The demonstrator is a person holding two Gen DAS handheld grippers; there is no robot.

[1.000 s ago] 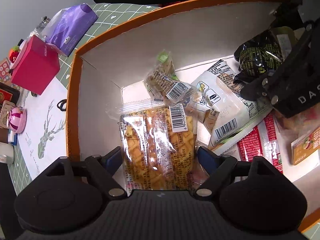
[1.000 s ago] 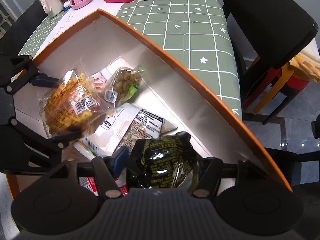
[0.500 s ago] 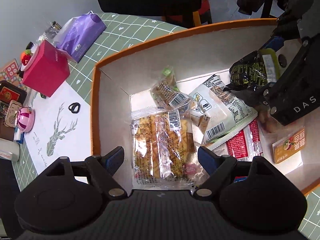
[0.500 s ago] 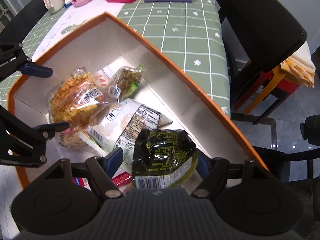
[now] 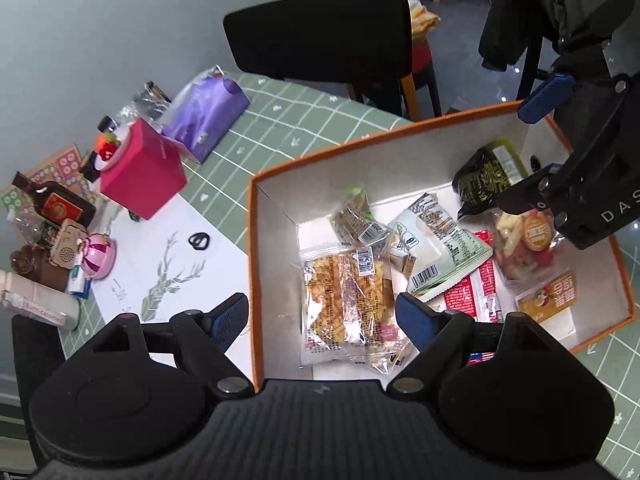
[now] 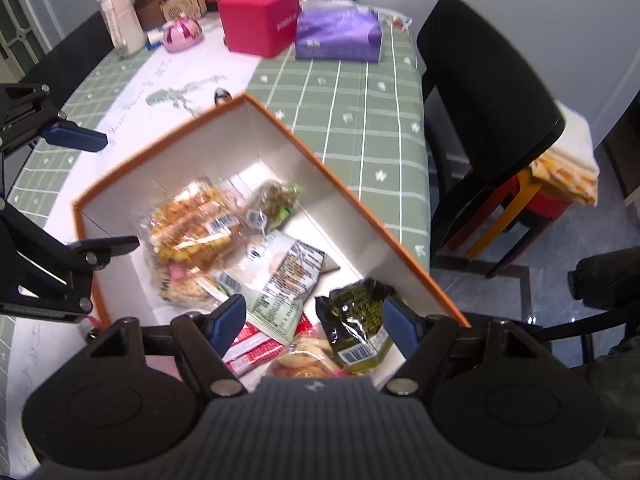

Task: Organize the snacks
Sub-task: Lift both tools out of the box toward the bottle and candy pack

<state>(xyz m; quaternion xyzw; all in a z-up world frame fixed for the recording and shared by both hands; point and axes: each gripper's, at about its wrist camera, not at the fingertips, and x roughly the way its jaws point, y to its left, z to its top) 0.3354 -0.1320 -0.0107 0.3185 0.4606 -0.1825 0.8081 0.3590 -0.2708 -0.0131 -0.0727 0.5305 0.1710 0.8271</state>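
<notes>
so the snacks sit loose on the floor of the orange-edged white cardboard box (image 5: 252, 248) on the green grid-pattern tablecloth (image 5: 288, 120). clear packet of yellow crackers (image 5: 346, 300) lies near the box's left wall, below the left gripper (image 5: 322, 320), whose blue pads stand wide apart and grip nothing. small clear bag of greenish snacks (image 5: 356, 216) just above the crackers, white-green barcoded pouch (image 5: 436, 256) beside them, red wrapped sticks (image 5: 472, 296) partly under that pouch, orange fruit-print sachet (image 5: 546, 296) near the right wall. black-and-yellow foil packet (image 6: 356, 320) rests at the box's right end, between the right gripper (image 6: 316, 320) pads; its jaws have just been opening and the left pad stands clear of the packet, right pad about touching it, so released. clear bag of mixed pink-yellow snacks (image 5: 524, 244) next to it. outside the box: pink cube box (image 5: 144, 176), purple tissue pack (image 5: 208, 116), black chair (image 5: 320, 40).
</notes>
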